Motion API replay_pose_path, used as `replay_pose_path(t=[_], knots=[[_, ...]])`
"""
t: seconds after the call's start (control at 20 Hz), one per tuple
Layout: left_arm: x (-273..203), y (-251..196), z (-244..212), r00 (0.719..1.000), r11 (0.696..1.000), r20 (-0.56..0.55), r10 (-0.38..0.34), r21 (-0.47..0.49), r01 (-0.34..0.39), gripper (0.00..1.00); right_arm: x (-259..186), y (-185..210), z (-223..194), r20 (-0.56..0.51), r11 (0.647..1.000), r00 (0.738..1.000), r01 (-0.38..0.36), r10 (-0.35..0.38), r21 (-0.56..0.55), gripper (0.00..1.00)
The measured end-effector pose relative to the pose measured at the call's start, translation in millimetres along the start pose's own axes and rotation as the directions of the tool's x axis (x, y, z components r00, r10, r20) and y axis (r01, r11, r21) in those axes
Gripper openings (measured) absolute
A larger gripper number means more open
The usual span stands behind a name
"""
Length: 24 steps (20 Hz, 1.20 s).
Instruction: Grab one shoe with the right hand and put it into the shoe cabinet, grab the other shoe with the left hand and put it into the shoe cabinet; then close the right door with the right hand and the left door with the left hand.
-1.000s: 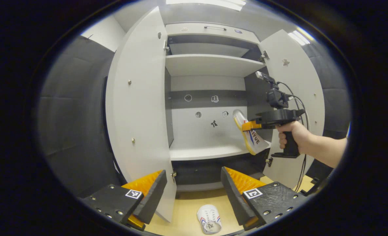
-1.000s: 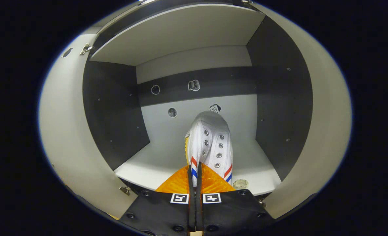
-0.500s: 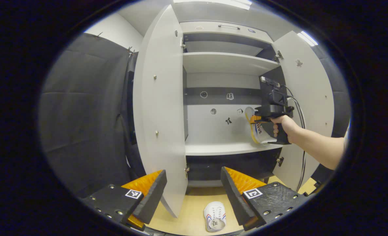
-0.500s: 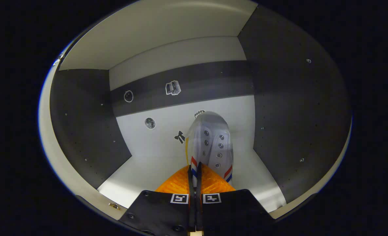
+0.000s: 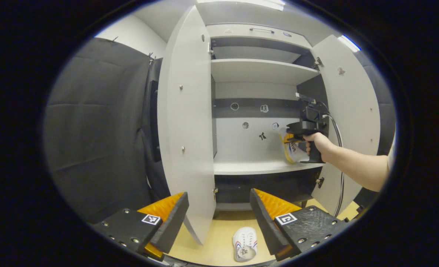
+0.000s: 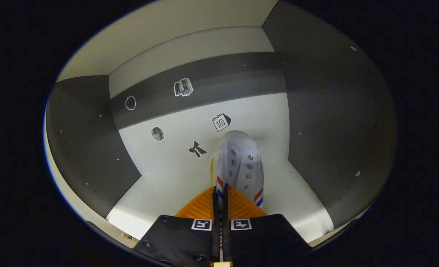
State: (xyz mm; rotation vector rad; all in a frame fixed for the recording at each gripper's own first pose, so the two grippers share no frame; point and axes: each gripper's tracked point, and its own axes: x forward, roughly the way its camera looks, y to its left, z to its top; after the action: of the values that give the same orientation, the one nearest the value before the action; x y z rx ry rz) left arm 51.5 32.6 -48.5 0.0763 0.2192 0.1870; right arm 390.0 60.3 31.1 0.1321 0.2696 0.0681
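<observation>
**Shoe cabinet open, one shoe at the shelf, one on the floor**

Left gripper view: shoe cabinet (image 5: 256, 74) with both doors open. My left gripper (image 5: 219, 215) has its jaws wide, holding nothing. Second shoe (image 5: 245, 249) lies on the floor (image 5: 212, 248) below. My right gripper (image 5: 295, 134) reaches inside.

Right gripper view: jaws of my right gripper (image 6: 219, 193) nearly closed, clamping the white shoe (image 6: 239, 167) over the middle shelf (image 6: 160, 193).

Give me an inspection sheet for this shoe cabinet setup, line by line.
Surface: wooden floor, bare around the cabinet foot.
Job's things: one shoe held inside the cabinet above the middle shelf; other shoe on the floor; left door and right door open.
Clutter: nothing seen.
Grippers: right gripper shut on the shoe; left gripper open, empty.
Cables: black cable hanging from the right gripper.
Surroundings: dark padded booth wall.
</observation>
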Motion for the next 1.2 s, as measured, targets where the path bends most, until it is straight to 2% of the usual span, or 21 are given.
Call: replay_pose_path(t=[0.05,0.15,0.2,0.25,0.4,0.55,0.6,0.65,0.8,0.85,0.9,1.0,1.05,1.1,1.15,1.2], knots=[[-1,-1,0,1.0,1.0,0.001,-0.002,-0.002,0.002,0.96,3,-2,-2,-0.009,1.0,1.0,0.009,-0.009,-0.004,0.06],[-2,-2,0,1.0,1.0,0.001,-0.007,-0.009,0.007,0.95,3,0,8,0.022,1.0,1.0,-0.004,0.004,0.013,0.18],[-3,-4,-1,1.0,1.0,0.0,-0.013,-0.013,0.013,0.95,-1,3,13,0.034,0.999,0.999,-0.013,0.012,0.033,0.34],[-5,-4,-2,1.0,1.0,0.0,-0.014,-0.016,0.014,0.95,-4,7,17,0.043,0.998,0.999,-0.027,0.025,0.048,0.36],[-8,-6,-8,1.0,0.999,-0.01,-0.027,-0.018,0.027,0.95,-26,6,17,0.066,1.0,0.998,-0.01,0.01,0.0,0.98],[-7,-12,-18,0.997,0.998,-0.041,-0.062,0.02,0.063,0.95,-57,9,15,0.101,0.997,0.995,0.0,0.008,-0.082,0.98],[-7,-14,-25,0.996,0.997,-0.057,-0.073,0.025,0.074,0.95,-69,10,13,0.11,0.995,0.994,0.0,0.011,-0.095,0.92],[-7,-16,-33,0.993,0.996,-0.075,-0.086,0.019,0.087,0.94,-82,13,11,0.118,0.995,0.993,-0.009,0.021,-0.099,0.98],[-2,-22,-58,0.984,0.993,-0.131,-0.121,-0.01,0.121,0.95,-121,15,-5,0.152,0.995,0.987,-0.029,0.043,-0.098,0.98],[0,-24,-67,0.98,0.991,-0.151,-0.132,-0.013,0.131,0.96,-132,12,-12,0.176,0.995,0.984,-0.024,0.041,-0.097,0.92],[0,-26,-74,0.975,0.99,-0.168,-0.143,-0.01,0.143,0.95,-142,7,-23,0.187,0.995,0.982,-0.014,0.033,-0.1,0.98],[4,-29,-91,0.965,0.985,-0.2,-0.168,0.003,0.173,0.94,-165,-1,-52,0.17,0.994,0.985,-0.002,0.021,-0.11,0.98],[6,-32,-100,0.958,0.982,-0.22,-0.181,0.01,0.188,0.96,-174,-5,-67,0.157,0.994,0.988,0.006,0.011,-0.113,0.98],[7,-35,-110,0.951,0.978,-0.24,-0.197,0.015,0.206,0.94,-182,-9,-81,0.136,0.993,0.991,0.013,0.002,-0.114,0.92],[10,-39,-120,0.942,0.974,-0.26,-0.214,0.018,0.226,0.94,-191,-14,-95,0.115,0.994,0.993,0.024,-0.012,-0.107,0.98],[13,-43,-130,0.932,0.969,-0.28,-0.23,0.024,0.246,0.96,-201,-16,-108,0.099,0.995,0.995,0.03,-0.021,-0.098,0.98]])
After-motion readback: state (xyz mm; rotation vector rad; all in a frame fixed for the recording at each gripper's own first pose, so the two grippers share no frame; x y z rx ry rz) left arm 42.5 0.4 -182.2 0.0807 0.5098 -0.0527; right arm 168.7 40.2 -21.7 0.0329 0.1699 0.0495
